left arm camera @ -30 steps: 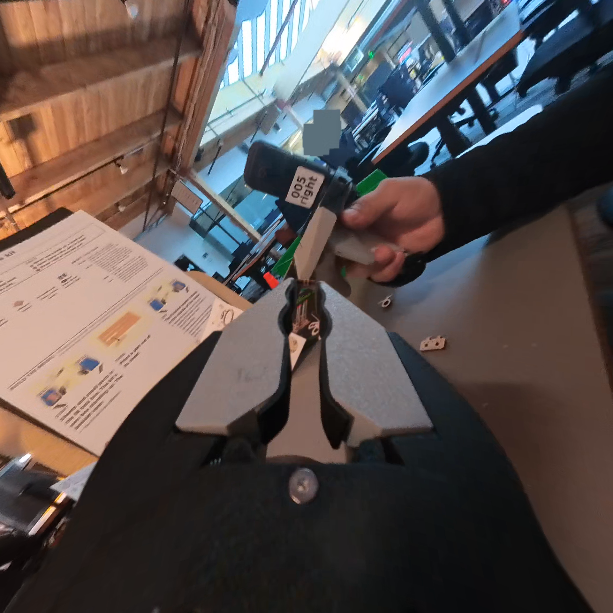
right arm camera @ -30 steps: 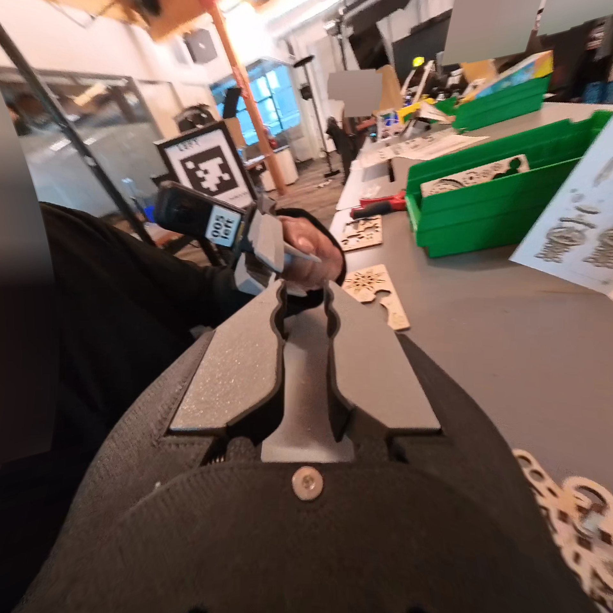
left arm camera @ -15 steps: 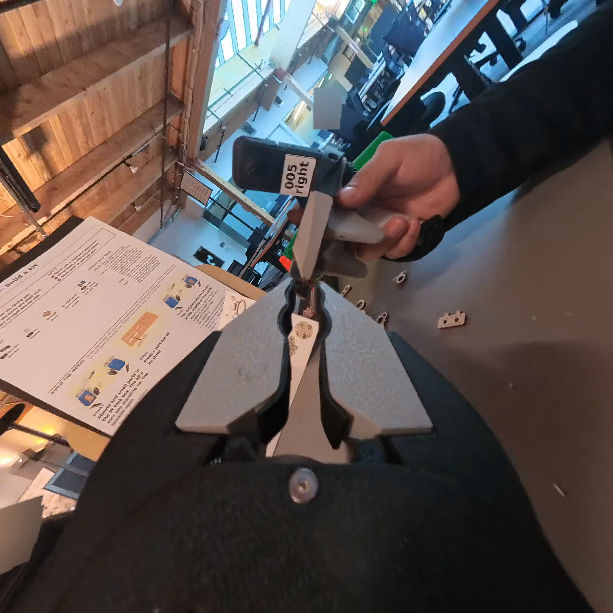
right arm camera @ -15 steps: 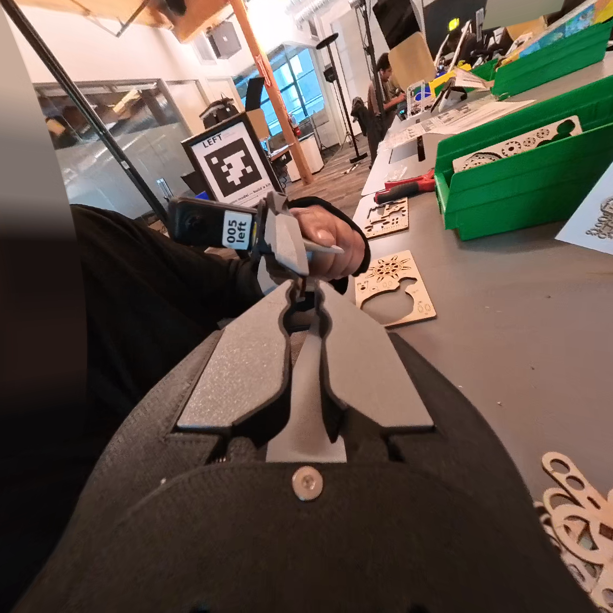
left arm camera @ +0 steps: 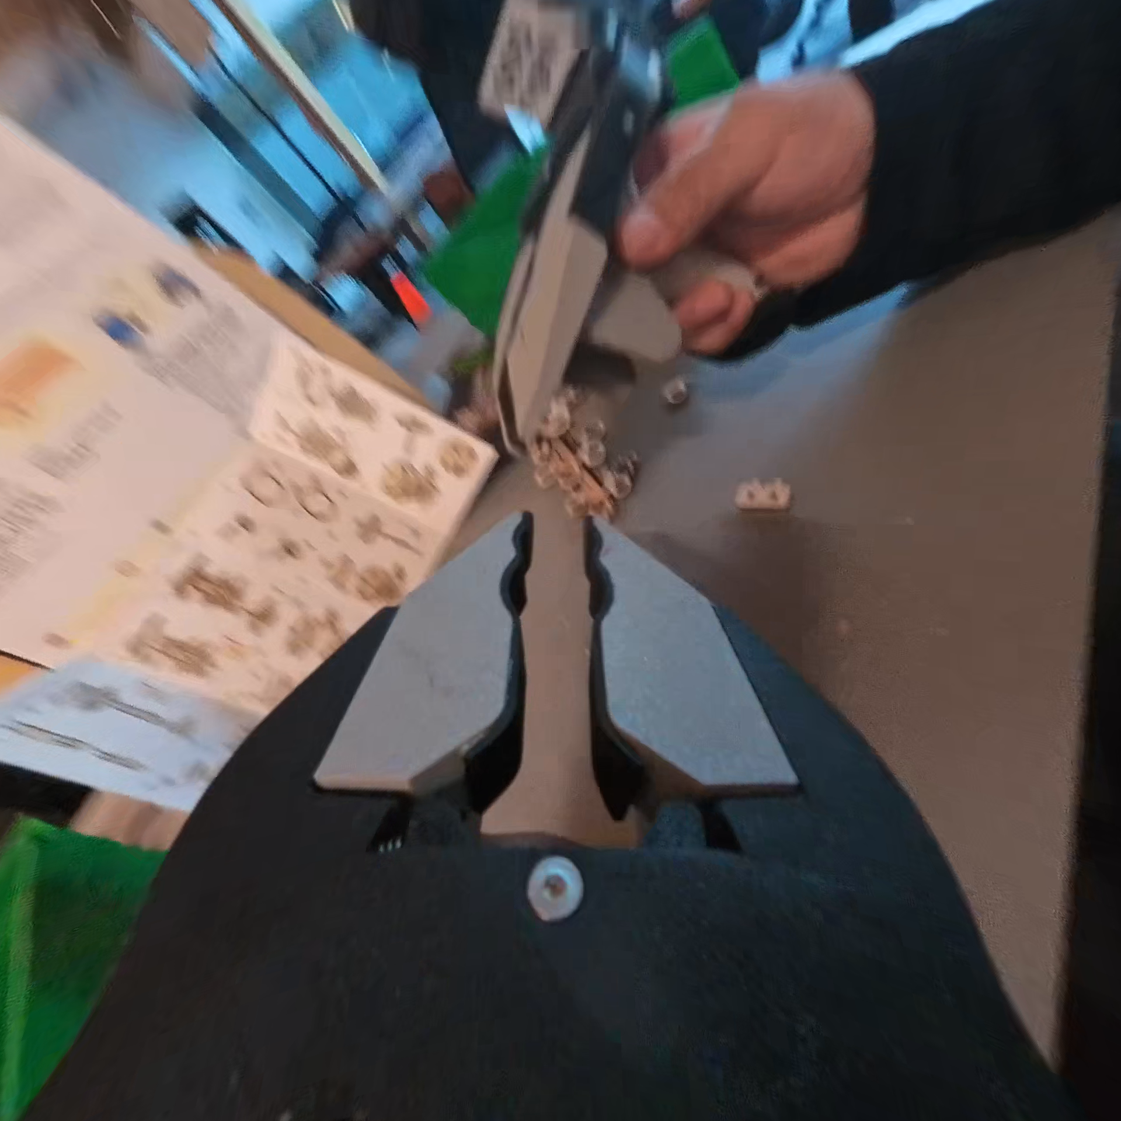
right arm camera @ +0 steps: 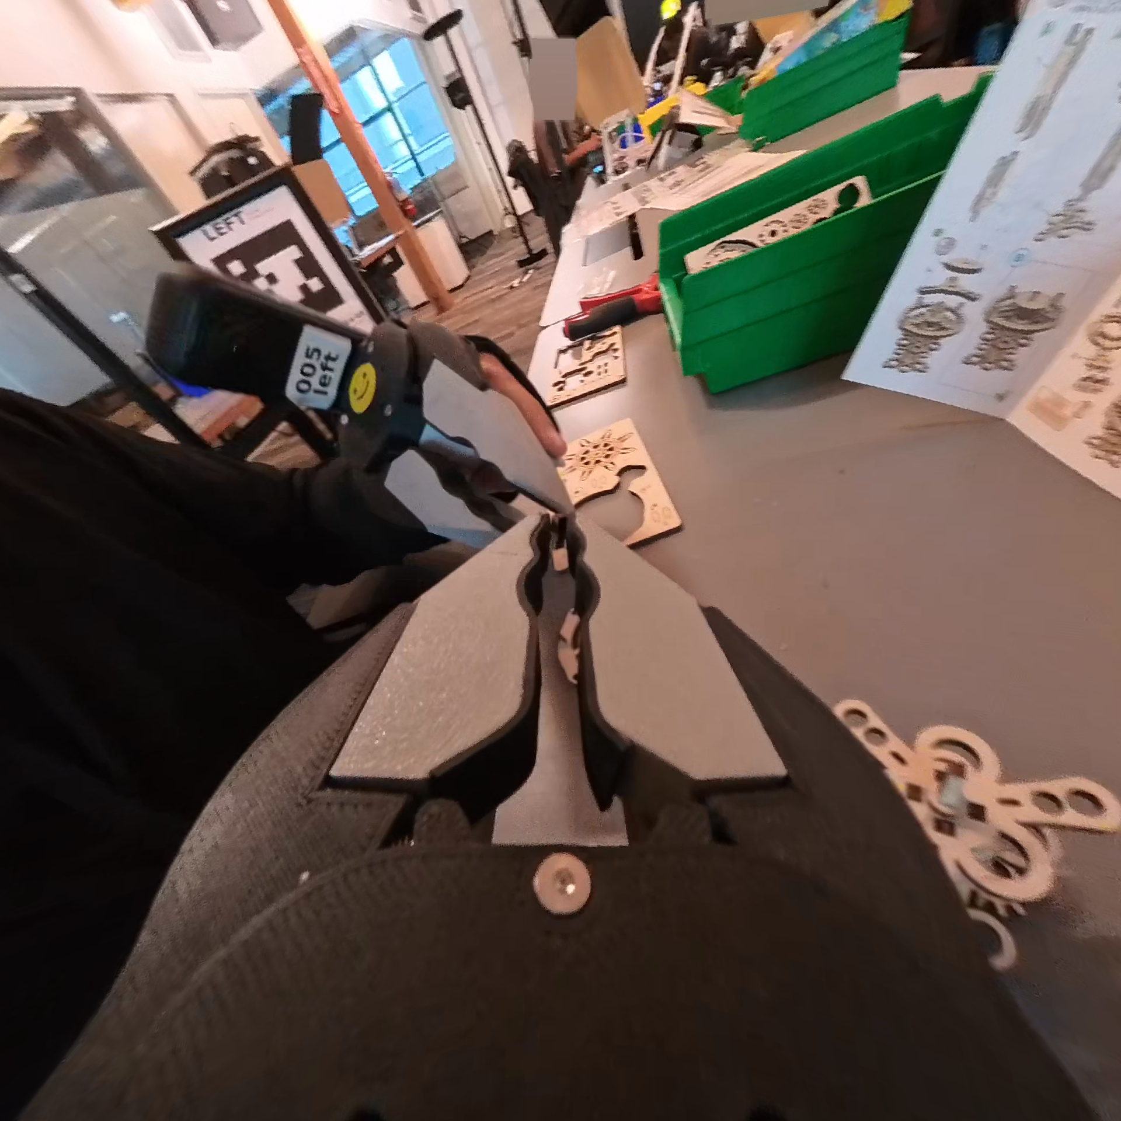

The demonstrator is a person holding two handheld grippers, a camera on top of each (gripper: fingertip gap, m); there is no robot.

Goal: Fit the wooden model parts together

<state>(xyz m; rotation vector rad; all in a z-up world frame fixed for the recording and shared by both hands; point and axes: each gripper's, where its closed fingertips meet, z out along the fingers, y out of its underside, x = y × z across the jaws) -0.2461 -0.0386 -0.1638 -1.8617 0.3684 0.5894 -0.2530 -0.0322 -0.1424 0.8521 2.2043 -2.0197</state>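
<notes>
My left gripper (left arm camera: pixel 557 520) is open and empty, low over the grey table (left arm camera: pixel 879 606). My right gripper (right arm camera: pixel 561 528) is shut on a thin perforated wooden part (right arm camera: pixel 570 649) that stands edge-on between its fingers. In the left wrist view the right gripper (left arm camera: pixel 512 440) points down beside a wooden model assembly (left arm camera: pixel 576 470) lying on the table. The assembly also shows at the lower right of the right wrist view (right arm camera: pixel 970 807). The left gripper (right arm camera: pixel 546 497) reaches in from the left there, its tip close to my right fingertips. The left wrist view is blurred.
A folded instruction sheet (left arm camera: pixel 182 485) stands to the left, also seen in the right wrist view (right arm camera: pixel 1031 273). Green bins (right arm camera: pixel 788 303), punched wooden sheets (right arm camera: pixel 619 479) and a red-handled tool (right arm camera: pixel 612 309) lie farther along the table. Small loose pieces (left arm camera: pixel 763 494) lie near the assembly.
My left gripper held the thin wooden part and has opened and let it go. The part now sits in the right gripper. Both grippers have dropped toward the table.
</notes>
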